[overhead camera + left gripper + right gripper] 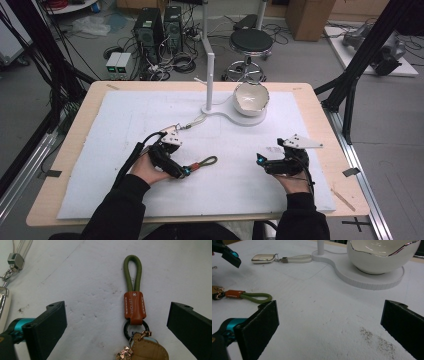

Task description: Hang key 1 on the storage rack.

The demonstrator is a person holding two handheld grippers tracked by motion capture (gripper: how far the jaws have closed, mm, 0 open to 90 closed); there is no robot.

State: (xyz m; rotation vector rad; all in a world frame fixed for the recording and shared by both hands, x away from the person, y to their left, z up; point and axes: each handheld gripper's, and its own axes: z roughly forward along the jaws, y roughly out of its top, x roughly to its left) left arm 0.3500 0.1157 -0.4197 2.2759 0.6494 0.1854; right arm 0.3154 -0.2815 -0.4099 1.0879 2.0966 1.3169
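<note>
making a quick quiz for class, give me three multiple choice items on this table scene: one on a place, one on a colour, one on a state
1. Where does the keychain lie?
A. between the left claw's open jaws
B. inside the bowl
C. on the stool

2. What colour is the keychain's cord loop?
A. blue
B. green
C. white

3. How is the right claw?
A. shut on the bowl
B. shut on the keychain
C. open, holding nothing

Answers: 1 A, the left claw has a jaw on each side of it; 2 B, the loop above the orange tab is olive green; 3 C, its jaws stand apart over bare mat, the white bowl well beyond.
</note>
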